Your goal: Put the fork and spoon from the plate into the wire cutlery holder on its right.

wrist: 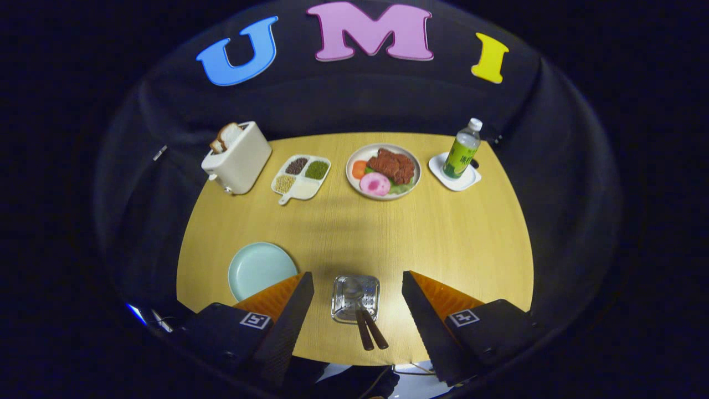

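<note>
The bench (354, 233) carries a bare plate (260, 269) left of the wire holder (355, 296). Two dark-handled utensils (368, 330) stand in the holder, apparently the fork and spoon; the task appears done. The gripper (357, 302) hangs wide, holding nothing, with the holder between its fingers.

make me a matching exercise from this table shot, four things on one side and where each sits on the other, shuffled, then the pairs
Things:
1. wire cutlery holder
2. light blue plate
3. toaster
4. green bottle

Places:
A. on a white coaster at the far side of the table
B. between the open gripper fingers
C. far corner, bread slices sticking out of it
D. beside the holder, partly behind one finger

Pairs: 1-B, 2-D, 3-C, 4-A
</note>
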A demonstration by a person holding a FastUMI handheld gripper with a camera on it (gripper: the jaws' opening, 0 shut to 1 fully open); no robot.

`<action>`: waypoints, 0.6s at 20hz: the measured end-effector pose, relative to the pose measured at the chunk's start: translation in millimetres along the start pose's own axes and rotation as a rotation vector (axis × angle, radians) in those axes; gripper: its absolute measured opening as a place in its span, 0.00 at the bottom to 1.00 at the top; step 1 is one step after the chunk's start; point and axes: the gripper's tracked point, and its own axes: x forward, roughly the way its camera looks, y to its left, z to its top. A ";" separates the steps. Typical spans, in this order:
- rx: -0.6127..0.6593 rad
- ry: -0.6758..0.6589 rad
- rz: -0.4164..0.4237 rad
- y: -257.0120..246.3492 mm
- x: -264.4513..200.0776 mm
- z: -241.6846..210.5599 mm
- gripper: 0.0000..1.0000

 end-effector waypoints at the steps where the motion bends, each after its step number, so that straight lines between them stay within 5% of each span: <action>1: -0.014 -0.067 -0.011 -3.3 -12.5 10.6 1.00; 7: -0.130 -0.457 -0.062 -9.0 -86.3 61.1 1.00; 12: -0.159 -0.602 0.008 -0.6 -112.4 66.2 0.97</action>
